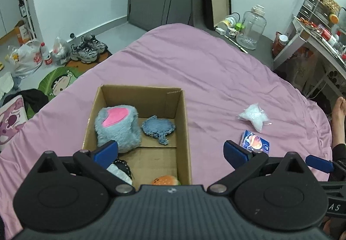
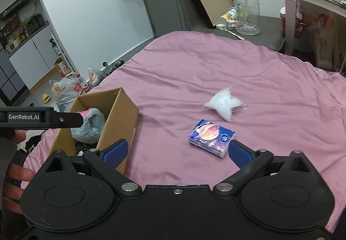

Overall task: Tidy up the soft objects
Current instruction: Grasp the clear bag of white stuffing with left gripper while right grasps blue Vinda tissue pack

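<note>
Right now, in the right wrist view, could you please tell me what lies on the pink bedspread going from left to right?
Cardboard box holding a grey plush toy → blue tissue pack → clear bag of white stuffing.

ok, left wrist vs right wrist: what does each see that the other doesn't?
Left wrist only: the box floor, with a blue knitted piece and an orange plush; sneakers on the floor.

Right wrist only: the cardboard box's outer wall, and the left gripper's finger above it.

Both: grey-and-pink plush in the box, tissue pack and clear bag of white filling on the pink sheet. Both grippers are open, empty.
</note>
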`<move>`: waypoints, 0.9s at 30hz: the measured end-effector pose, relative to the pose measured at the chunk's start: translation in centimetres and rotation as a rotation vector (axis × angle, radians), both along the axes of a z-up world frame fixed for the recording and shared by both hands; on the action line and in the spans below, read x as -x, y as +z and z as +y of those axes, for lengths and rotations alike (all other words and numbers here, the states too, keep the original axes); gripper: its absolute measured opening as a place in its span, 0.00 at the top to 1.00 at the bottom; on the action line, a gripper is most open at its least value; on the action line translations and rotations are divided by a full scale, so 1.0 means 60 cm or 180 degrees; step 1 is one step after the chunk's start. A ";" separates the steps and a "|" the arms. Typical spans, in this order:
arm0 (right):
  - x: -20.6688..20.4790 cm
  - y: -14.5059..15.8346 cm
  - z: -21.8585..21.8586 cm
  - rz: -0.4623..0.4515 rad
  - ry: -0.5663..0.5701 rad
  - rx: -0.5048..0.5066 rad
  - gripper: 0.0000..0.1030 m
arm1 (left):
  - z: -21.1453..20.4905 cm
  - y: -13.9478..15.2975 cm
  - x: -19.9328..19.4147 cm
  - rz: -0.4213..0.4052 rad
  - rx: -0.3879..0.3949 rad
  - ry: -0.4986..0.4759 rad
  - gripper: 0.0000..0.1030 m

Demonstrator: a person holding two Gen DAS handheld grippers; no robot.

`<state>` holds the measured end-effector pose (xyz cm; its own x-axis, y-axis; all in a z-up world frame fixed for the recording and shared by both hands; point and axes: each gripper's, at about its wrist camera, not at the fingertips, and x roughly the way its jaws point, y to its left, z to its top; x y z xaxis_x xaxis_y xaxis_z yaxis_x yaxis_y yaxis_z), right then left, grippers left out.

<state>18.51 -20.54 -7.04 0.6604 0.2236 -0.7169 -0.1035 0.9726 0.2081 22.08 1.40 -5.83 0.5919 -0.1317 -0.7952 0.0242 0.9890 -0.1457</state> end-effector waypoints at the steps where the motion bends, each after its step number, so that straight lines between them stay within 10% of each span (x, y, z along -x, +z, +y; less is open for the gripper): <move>1: 0.001 0.000 -0.004 -0.0002 0.0006 -0.0006 0.03 | -0.006 0.000 0.000 0.0012 -0.0017 -0.0014 0.00; 27: -0.024 -0.056 -0.110 -0.0067 0.0283 -0.0130 0.03 | -0.147 -0.017 -0.061 0.0258 -0.0204 -0.0228 0.00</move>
